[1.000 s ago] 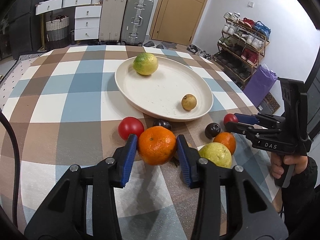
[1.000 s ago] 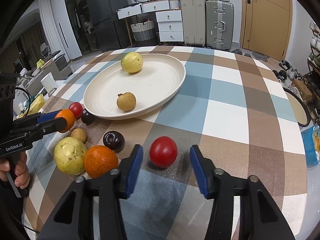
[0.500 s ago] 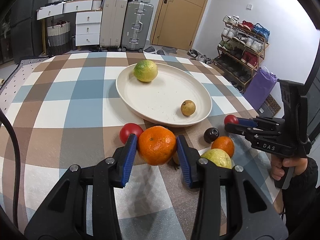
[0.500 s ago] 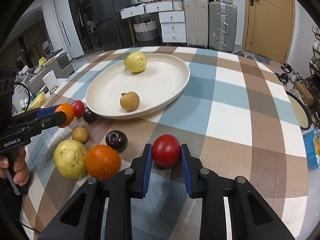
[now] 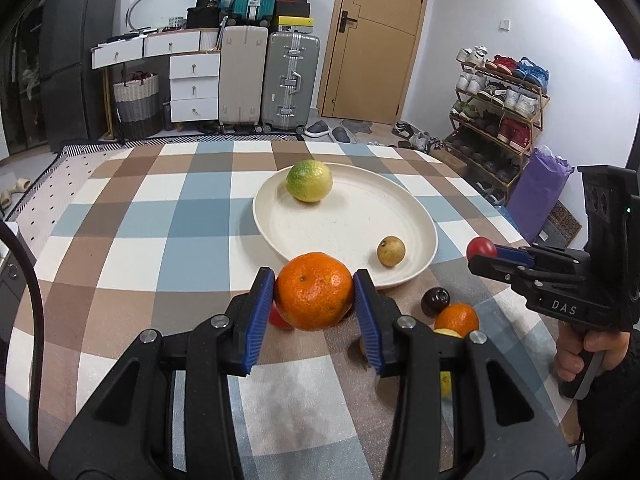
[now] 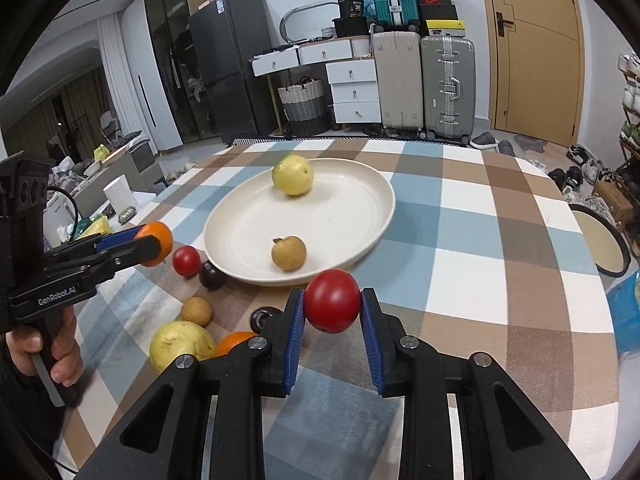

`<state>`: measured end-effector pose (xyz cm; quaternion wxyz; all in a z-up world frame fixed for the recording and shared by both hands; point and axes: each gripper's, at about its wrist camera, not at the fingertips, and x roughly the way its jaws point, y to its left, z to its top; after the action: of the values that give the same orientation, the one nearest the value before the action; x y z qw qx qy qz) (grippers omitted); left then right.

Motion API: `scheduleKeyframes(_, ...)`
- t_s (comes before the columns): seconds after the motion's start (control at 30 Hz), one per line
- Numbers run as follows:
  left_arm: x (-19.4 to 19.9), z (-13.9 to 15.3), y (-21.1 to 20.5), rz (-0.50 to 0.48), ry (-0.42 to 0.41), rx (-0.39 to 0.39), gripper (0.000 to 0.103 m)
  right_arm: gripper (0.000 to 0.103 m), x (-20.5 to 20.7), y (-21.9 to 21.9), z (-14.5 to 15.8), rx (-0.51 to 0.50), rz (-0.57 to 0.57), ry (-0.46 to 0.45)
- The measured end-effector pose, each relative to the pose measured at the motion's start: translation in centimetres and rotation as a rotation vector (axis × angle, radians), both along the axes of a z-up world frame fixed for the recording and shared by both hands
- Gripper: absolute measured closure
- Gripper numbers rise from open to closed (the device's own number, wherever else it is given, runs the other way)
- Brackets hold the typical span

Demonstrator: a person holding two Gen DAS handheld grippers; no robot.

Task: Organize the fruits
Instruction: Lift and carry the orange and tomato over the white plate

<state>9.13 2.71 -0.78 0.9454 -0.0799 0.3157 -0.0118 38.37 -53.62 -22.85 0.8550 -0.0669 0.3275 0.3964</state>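
Cream plate [image 5: 416,216], checked brown-blue tablecloth [image 5: 168,216]

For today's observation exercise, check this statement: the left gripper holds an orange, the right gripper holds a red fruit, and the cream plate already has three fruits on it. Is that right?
Not quite. The cream plate has two fruits on it, not three: a yellow-green citrus and a small brownish fruit, as the right wrist view shows. The rest stands: the left gripper holds the orange and the right gripper holds the red fruit.
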Motion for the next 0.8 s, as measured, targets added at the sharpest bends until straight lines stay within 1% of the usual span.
scheduleKeyframes(0.27, 0.6, 1.0, -0.9, 0.0, -0.03, 0.035, 0.065, 0.074, 0.0, 0.4, 1.2, 0.033, -0.002, -0.019)
scheduleKeyframes(0.43, 1.4, 1.6, -0.9, 0.002, -0.041, 0.034, 0.065, 0.074, 0.2, 1.0, 1.8, 0.036, -0.003, -0.025)
scheduleKeyframes(0.57, 2.4, 1.8, -1.1, -0.002, -0.044, 0.04, 0.065, 0.074, 0.8, 1.7, 1.6, 0.026, -0.003, -0.021)
scheduleKeyframes(0.8, 4.4, 1.4, -1.4, -0.003, -0.05, 0.059, 0.065, 0.074, 2.2, 2.1, 1.9, 0.044, -0.023, -0.01)
